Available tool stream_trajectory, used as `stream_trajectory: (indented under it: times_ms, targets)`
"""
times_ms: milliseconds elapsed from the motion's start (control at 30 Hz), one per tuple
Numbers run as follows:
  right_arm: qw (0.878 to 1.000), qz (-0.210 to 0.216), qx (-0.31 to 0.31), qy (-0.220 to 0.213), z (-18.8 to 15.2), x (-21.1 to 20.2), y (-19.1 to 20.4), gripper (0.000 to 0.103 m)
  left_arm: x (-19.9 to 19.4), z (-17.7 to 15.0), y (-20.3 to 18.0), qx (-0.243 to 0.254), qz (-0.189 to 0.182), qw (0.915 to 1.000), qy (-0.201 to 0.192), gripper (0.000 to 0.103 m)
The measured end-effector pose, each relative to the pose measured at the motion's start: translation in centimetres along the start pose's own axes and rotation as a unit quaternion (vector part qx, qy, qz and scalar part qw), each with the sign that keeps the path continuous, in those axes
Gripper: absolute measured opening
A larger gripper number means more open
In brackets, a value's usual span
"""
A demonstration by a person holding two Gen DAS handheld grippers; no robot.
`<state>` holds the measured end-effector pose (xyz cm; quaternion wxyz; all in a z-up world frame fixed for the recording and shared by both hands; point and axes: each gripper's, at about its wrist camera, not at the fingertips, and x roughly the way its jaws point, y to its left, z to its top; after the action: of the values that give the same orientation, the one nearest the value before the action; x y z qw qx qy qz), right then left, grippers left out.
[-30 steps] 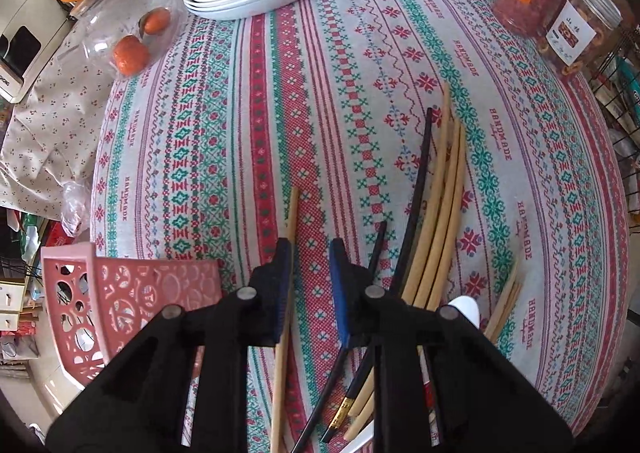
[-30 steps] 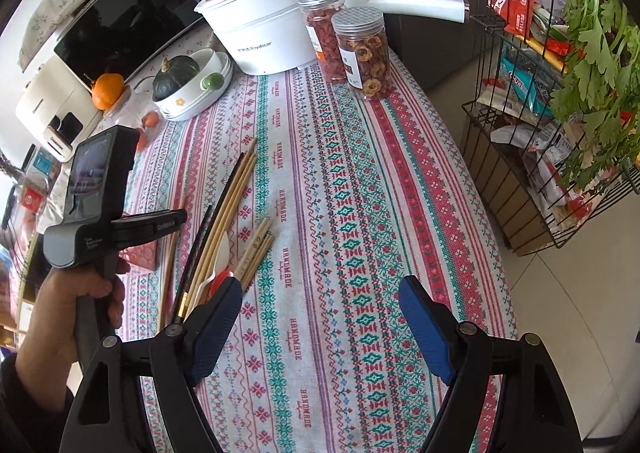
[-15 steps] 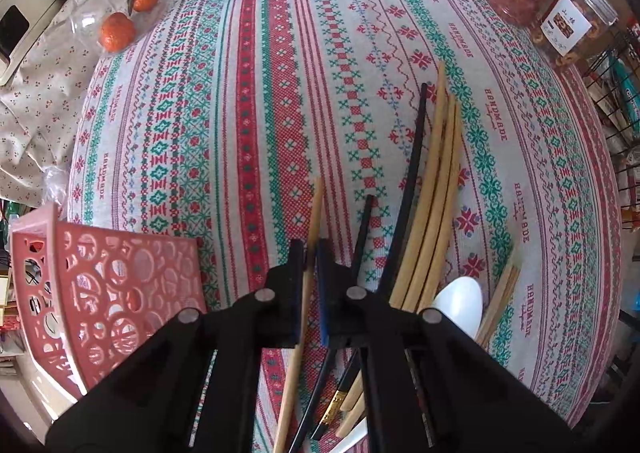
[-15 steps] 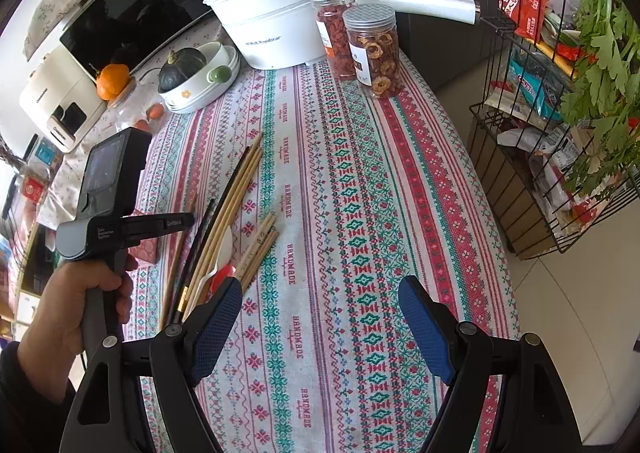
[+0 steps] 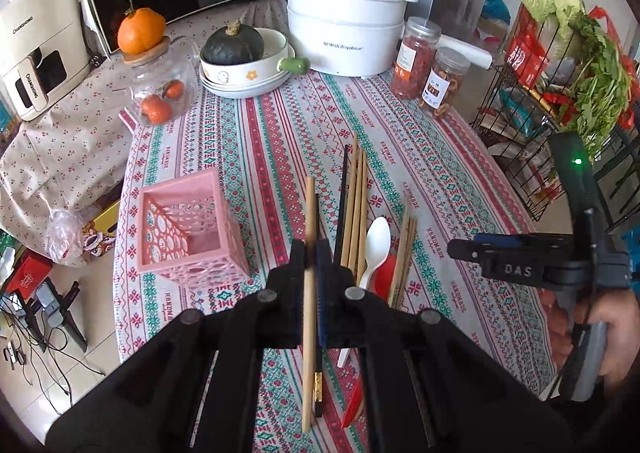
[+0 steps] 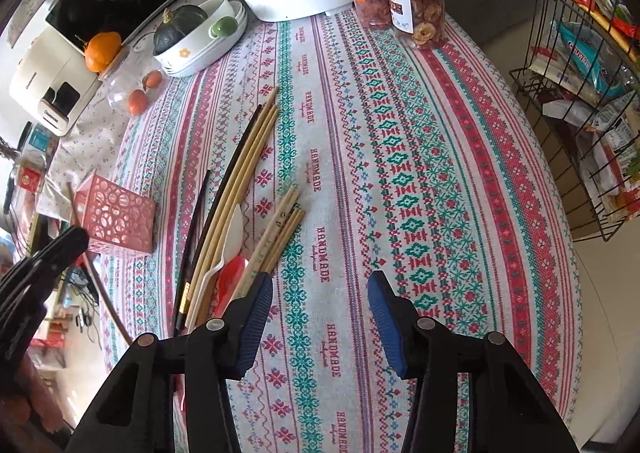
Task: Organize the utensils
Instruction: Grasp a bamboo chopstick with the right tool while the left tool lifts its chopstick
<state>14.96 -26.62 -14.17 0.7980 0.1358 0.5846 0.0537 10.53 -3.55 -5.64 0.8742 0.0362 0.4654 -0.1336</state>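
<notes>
My left gripper (image 5: 311, 253) is shut on a light wooden chopstick (image 5: 309, 213) and holds it raised above the table, to the right of the pink perforated holder (image 5: 188, 229). A black chopstick (image 5: 317, 333) lies just beside it. Long wooden chopsticks (image 5: 357, 205), a white spoon (image 5: 374, 245), a red spoon (image 5: 382, 273) and short chopsticks (image 5: 404, 249) lie on the cloth. My right gripper (image 6: 320, 293) is open and empty above the cloth, right of the utensil pile (image 6: 240, 213). The pink holder (image 6: 116, 217) shows at its left.
A white cooker (image 5: 344, 33), two jars (image 5: 428, 65), a bowl with a squash (image 5: 244, 61) and a glass jar of oranges (image 5: 164, 89) stand at the table's back. A wire rack of groceries (image 5: 560, 113) stands to the right.
My left gripper shut on the light wooden chopstick and lifted it off the cloth, tilting up and back. My right gripper came lower and closer to the cloth, still open.
</notes>
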Motion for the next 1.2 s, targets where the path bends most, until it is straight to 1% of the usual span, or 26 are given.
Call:
stream_trajectory:
  times_ms: [100, 200, 300, 400, 467, 533, 567, 667, 767, 933, 1100, 1167, 1200]
  targets:
    - [1.000, 0.004, -0.002, 0.006, 0.5, 1.5, 0.9, 0.038, -1.6, -1.3, 1.4, -0.022, -0.018, 0.9993, -0.026, 0.006]
    - [1.000, 0.012, 0.013, 0.012, 1.2, 3.1, 1.2, 0.033, -1.9, -1.9, 1.6, -0.020, -0.029, 0.9990, -0.028, 0.006]
    - [0.999, 0.025, 0.034, 0.011, 2.0, 4.2, 1.4, 0.030, -2.6, -2.3, 1.6, -0.010, -0.020, 0.9991, -0.037, 0.006]
    - [0.999, 0.027, 0.040, 0.007, 2.8, 5.3, 2.1, 0.029, -2.6, -2.5, 1.9, -0.008, -0.022, 0.9991, -0.036, 0.006]
    - [0.999, 0.015, 0.033, 0.002, 3.3, 5.8, 2.8, 0.028, -2.9, -2.7, 2.0, -0.005, -0.023, 0.9989, -0.039, 0.006]
    - [1.000, -0.020, 0.017, 0.001, 3.6, 6.0, 3.5, 0.024, -3.3, -2.7, 1.8, 0.003, -0.022, 0.9988, -0.044, 0.006]
    - [0.999, -0.041, 0.010, 0.007, 3.6, 6.3, 3.8, 0.019, -3.4, -2.8, 1.6, 0.007, -0.021, 0.9987, -0.045, 0.006]
    - [0.998, -0.054, 0.009, 0.011, 3.6, 6.4, 3.8, 0.014, -3.5, -2.8, 1.5, 0.012, -0.021, 0.9986, -0.047, 0.006]
    - [0.999, -0.046, 0.012, 0.005, 3.4, 5.4, 3.7, 0.004, -3.9, -3.0, 1.6, 0.013, -0.022, 0.9984, -0.051, 0.006]
    - [0.999, -0.026, -0.002, -0.032, 2.5, 1.3, 3.3, 0.004, -5.2, -3.2, 1.5, 0.019, -0.019, 0.9972, -0.070, 0.006]
    - [0.997, 0.001, -0.029, -0.075, 0.9, -3.0, 4.4, 0.004, -6.7, -3.3, 1.9, 0.016, -0.016, 0.9956, -0.090, 0.006]
    - [0.996, 0.003, -0.046, -0.082, 0.4, -3.7, 4.6, 0.005, -6.9, -3.3, 2.0, 0.014, -0.016, 0.9955, -0.093, 0.006]
    - [0.996, 0.006, -0.049, -0.077, 0.3, -3.6, 4.5, 0.006, -6.9, -3.3, 2.0, 0.014, -0.016, 0.9955, -0.092, 0.006]
